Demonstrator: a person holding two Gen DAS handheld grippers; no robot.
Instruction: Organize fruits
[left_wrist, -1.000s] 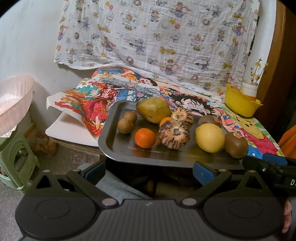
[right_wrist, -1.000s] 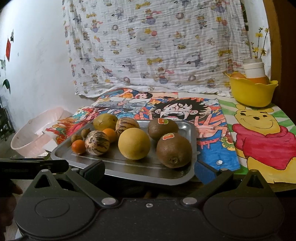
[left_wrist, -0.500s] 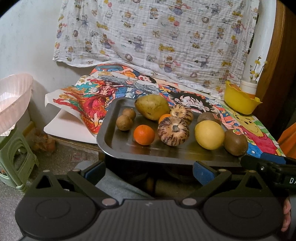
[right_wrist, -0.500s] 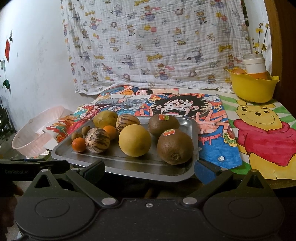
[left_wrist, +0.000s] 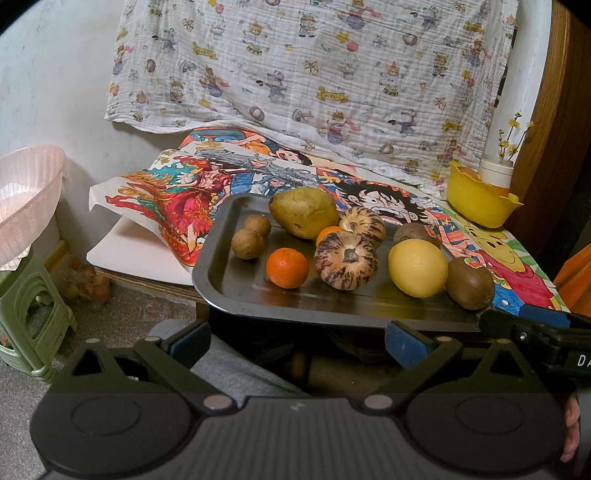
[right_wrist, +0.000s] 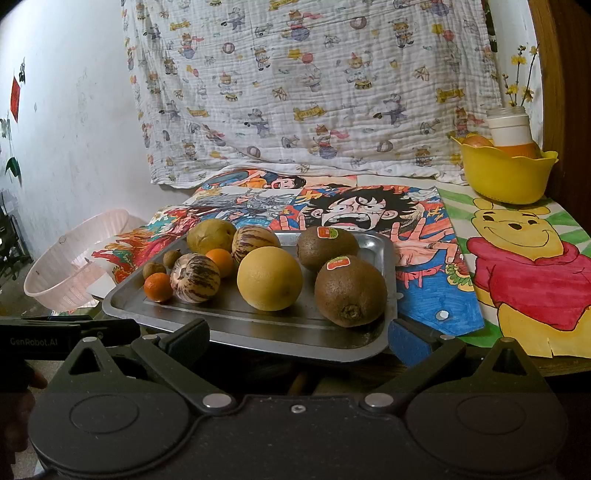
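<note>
A metal tray (left_wrist: 236, 291) (right_wrist: 229, 325) of fruit sits at the table's near edge. On it lie a pear (left_wrist: 303, 212), two small brown fruits (left_wrist: 248, 243), two small oranges (left_wrist: 287, 267), two striped melons (left_wrist: 345, 260), a yellow lemon (left_wrist: 417, 267) (right_wrist: 269, 278) and two kiwis (right_wrist: 349, 291). My left gripper (left_wrist: 297, 341) is open and empty, just below the tray's near rim. My right gripper (right_wrist: 297, 338) is open and empty at the same rim, near the closest kiwi.
A yellow bowl (right_wrist: 506, 173) with a jar and fruit stands at the table's back right. A pink basket (left_wrist: 22, 199) (right_wrist: 70, 273) rests on a green stool (left_wrist: 33, 328) to the left. Cartoon posters (right_wrist: 528, 266) cover the table; a patterned cloth (left_wrist: 314, 74) hangs behind.
Both grippers have edged a little closer to the tray and the views have risen slightly. Nothing on the tray has moved.
</note>
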